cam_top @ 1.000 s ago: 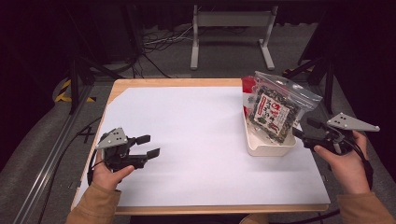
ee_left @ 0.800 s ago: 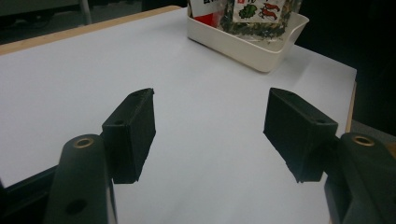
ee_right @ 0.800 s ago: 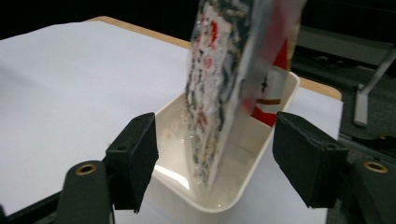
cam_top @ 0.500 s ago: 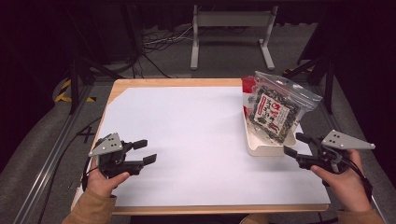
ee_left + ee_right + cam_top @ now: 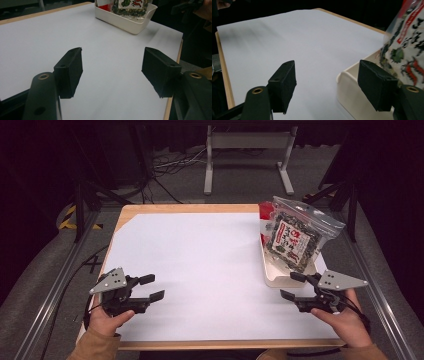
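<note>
We see the right claw (image 5: 294, 286) low over the desk (image 5: 200, 265) near its front right corner, jaws apart with nothing between them. Just beyond it sits the cream tray (image 5: 272, 275), with the printed snack bag (image 5: 295, 237) standing tilted in it; something red shows behind the bag, perhaps a second packet. The left claw (image 5: 151, 287) hovers near the front left edge, well apart from the tray, its jaws likewise spread and empty.
</note>
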A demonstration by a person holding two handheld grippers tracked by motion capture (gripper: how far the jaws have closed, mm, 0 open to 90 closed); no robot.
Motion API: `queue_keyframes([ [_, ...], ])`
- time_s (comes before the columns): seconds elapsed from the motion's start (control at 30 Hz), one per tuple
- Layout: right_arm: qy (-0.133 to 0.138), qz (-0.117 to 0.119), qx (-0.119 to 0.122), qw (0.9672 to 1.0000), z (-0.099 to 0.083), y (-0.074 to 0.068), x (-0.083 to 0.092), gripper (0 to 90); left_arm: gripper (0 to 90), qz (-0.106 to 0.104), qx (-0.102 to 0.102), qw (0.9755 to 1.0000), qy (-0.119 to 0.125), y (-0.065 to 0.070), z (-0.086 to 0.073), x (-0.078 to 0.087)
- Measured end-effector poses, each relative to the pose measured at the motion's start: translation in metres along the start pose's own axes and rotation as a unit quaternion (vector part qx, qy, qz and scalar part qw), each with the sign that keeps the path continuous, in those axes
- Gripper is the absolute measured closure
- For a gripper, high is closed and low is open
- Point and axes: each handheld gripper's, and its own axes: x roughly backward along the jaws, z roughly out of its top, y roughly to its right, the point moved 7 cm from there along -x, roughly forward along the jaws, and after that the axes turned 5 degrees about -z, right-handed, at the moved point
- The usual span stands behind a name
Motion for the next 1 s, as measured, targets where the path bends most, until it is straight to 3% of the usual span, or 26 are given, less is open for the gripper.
queue_keyframes([
  [0.2,-0.008,0.017,0.001,0.9998,-0.015,-0.011,-0.022,31.6,33.6,0.002,0.002,1.0000,0.000,-0.001,-0.005,-0.001],
  [0.67,-0.025,0.005,-0.003,0.9997,-0.044,-0.017,-0.054,32.0,33.4,0.010,0.002,0.9999,-0.010,-0.006,-0.013,-0.005],
  [1.0,-0.021,0.002,-0.002,0.9998,-0.043,-0.017,-0.054,32.1,33.3,0.010,0.005,0.9999,-0.009,-0.008,-0.014,-0.006],
])
